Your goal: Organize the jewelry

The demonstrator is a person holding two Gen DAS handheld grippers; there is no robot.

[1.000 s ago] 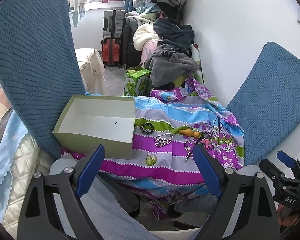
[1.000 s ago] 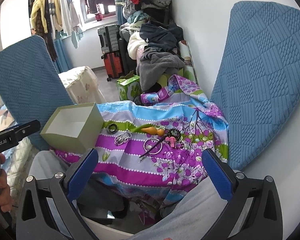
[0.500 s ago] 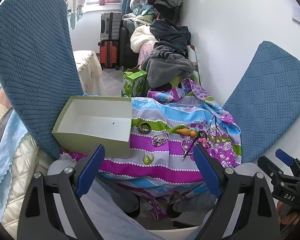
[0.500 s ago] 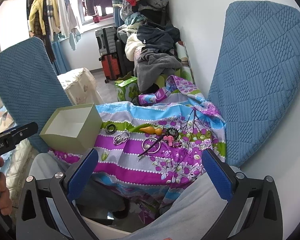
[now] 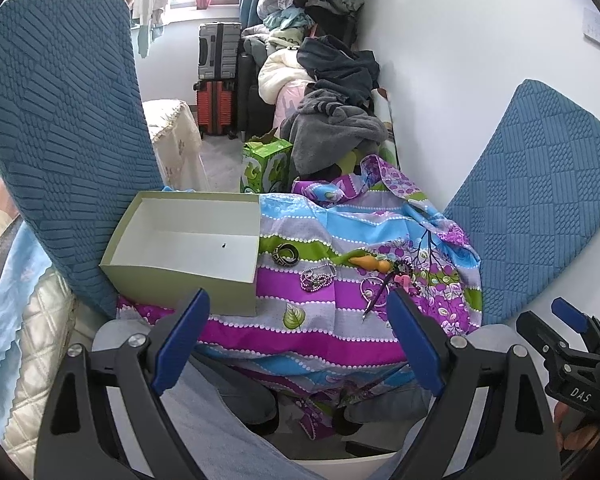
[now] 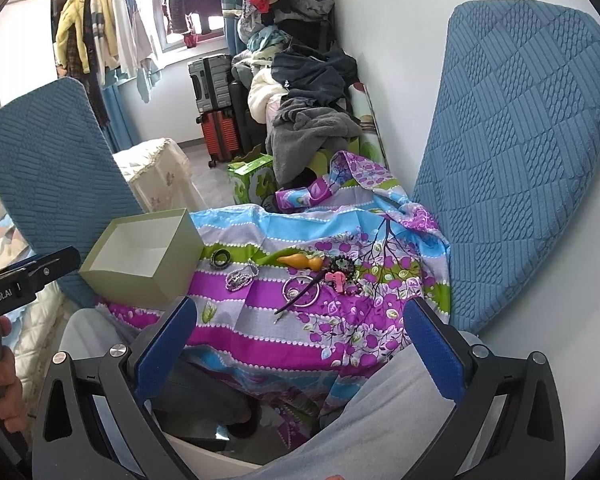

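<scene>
Pale green cardboard, white inside: the open-topped rectangular box (image 5: 188,240) sits at the left end of the striped floral cloth (image 5: 300,320) in purple, blue and green, and it holds nothing that you can see. Taking that box as your landmark, the dark patterned ring-shaped bangle (image 5: 286,255) lies just beside its right wall, on the green stripe. A tangled silver bead chain (image 5: 317,279) lies a little further right of the box and slightly nearer you. Beyond the chain, well apart from the box, sit the orange carrot-shaped piece (image 5: 370,263), two thin silver hoops (image 5: 374,287), a slim dark stick-like pin (image 5: 376,298) lying across the hoops, and a small pink bow-shaped piece (image 5: 404,280); the dark beaded items around the bow are too small to tell apart. Your left gripper (image 5: 296,344) hangs over the near edge of the cloth, below the box's front wall, its blue-padded fingers (image 5: 180,340) spread wide with nothing between them. Your right gripper (image 6: 300,352) hangs lower right of the box, fingers likewise spread apart and holding nothing. Two blue textured chair backs (image 6: 512,160) flank the cloth, one directly behind the box. Your grey-trousered legs (image 6: 380,412) show beneath both grippers.
</scene>
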